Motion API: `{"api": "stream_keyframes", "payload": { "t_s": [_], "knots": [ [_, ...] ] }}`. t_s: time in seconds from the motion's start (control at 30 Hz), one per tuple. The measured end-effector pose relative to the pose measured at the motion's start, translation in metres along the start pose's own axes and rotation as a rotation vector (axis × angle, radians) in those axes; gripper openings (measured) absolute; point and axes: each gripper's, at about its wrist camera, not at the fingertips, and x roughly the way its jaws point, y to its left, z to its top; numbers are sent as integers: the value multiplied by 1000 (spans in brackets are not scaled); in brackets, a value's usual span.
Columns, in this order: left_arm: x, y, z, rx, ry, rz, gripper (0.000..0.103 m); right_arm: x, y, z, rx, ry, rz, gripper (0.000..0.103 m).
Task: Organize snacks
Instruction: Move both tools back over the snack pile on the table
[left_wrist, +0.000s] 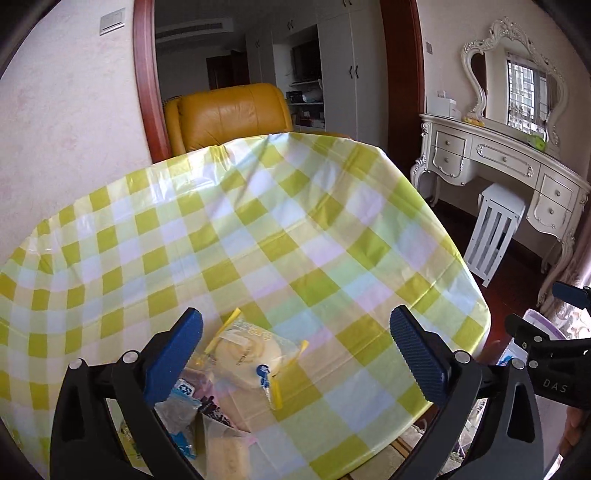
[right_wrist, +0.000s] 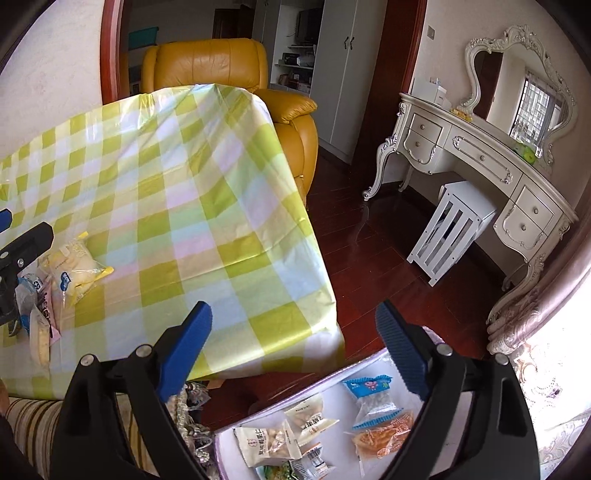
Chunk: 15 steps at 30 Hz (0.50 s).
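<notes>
**Two open grippers above a checked table and a snack tray**

Left gripper: jaws spread wide, blue pads apart, nothing between them. It hangs over the near part of the table, which is covered by a yellow-green and white checked cloth. Just below and between its fingers lies a clear-wrapped round bun with yellow seams, flat on the cloth. Nearer still, at the left finger, sits a small heap of snack packets, overlapping one another; their print is too small to read.

Right gripper: jaws likewise wide and empty. It stands past the table's right edge, where the cloth hangs down over a dark red wooden floor. Beneath its right finger is a pale tray holding several packets: beige nut packs, a blue-ended clear pack and an orange one, lying loose and separate.

Open room: most of the tabletop beyond the bun is bare. Far off stand a yellow leather armchair behind the table, and to the right a white dressing table with a slatted stool.
</notes>
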Motion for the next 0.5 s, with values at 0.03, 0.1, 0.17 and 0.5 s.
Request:
{"api": "stream_keyframes", "payload": {
  "t_s": [0.03,0.1,0.17,0.5],
  "knots": [
    [-1,9,-1,-14,-2,23,99,-3,9,2,-9,-13,3,93],
    [-3,28,-4,-40,-6,67,99,-8,29,5,-47,-33,11,96],
    [-8,49,-9,-76,-12,70,99,-12,47,7,-88,-42,34,96],
    [-19,155,-51,-363,28,94,99,-15,110,8,-110,1,198,96]
  ]
}}
